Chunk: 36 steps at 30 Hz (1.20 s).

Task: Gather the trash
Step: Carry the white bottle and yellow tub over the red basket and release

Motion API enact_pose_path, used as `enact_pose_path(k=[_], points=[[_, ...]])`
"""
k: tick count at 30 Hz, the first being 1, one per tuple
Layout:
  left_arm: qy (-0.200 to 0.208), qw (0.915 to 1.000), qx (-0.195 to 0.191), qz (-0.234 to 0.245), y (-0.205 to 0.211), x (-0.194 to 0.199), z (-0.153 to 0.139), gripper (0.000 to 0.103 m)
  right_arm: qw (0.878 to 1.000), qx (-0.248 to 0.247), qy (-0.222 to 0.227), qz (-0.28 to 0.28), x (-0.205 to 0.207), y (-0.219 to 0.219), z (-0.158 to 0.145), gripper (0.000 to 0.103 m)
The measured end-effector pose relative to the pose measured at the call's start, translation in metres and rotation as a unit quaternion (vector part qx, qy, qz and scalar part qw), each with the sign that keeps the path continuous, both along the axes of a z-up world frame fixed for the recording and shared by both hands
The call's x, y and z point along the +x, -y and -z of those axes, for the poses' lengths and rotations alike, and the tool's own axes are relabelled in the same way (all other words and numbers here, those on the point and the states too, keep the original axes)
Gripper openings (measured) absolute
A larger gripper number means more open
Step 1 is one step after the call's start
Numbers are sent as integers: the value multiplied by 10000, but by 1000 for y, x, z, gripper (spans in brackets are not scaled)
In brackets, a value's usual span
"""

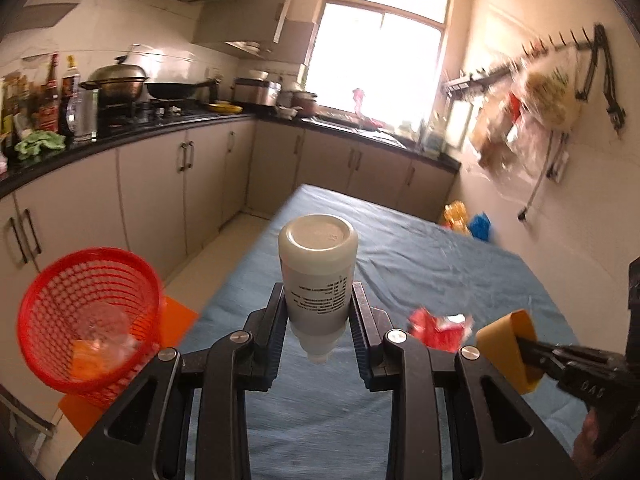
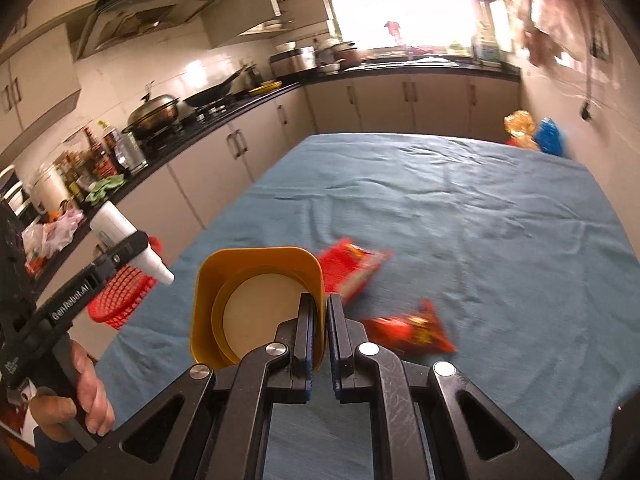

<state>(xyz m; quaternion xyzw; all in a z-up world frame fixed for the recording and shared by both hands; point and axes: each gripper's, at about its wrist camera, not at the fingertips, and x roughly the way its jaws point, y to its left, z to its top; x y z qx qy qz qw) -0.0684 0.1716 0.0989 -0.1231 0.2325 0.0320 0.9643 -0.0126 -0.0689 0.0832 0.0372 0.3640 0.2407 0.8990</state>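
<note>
Above the blue counter, the left gripper clamps a white bottle neck-down while the right gripper pinches a yellow cup by its rim, so either could slip before reaching the red basket.

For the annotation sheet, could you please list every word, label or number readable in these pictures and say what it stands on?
"GenRobot.AI": on the left gripper, seen from the right wrist.
"DAS": on the right gripper, uncertain, seen from the left wrist.
White bottle: label print too small.
Red wrappers: blurred.
Counter bottles: unreadable.
</note>
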Motion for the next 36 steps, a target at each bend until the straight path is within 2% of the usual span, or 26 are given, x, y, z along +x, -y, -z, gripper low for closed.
enact_pose_path(k=[6, 13, 21, 29, 31, 33, 36], points=[[85, 9990, -69, -428, -53, -19, -9, 29, 9987, -19, 9, -512, 1, -65, -10, 8], [42, 9943, -99, -1059, -121, -43, -5, 29, 9932, -105, 8, -1162, 3, -156, -16, 8], [-305, 9869, -300, -1556, -184, -52, 23, 29, 9868, -129, -216, -1597, 17, -243, -9, 8], [-626, 9824, -527, -1681, -211, -45, 51, 29, 9820, -352, -443, -1801, 32, -315, 19, 11], [-614, 9821, -553, -1695, -214, -45, 53, 31, 9827, -370, -444, -1760, 35, -323, 23, 12], [-595, 9816, -621, -1702, -216, -46, 52, 51, 9826, -341, -480, -1763, 39, -329, 25, 17], [-475, 9821, -574, -1727, -213, -50, 46, 54, 9836, -243, -412, -1742, 38, -316, 21, 21]])
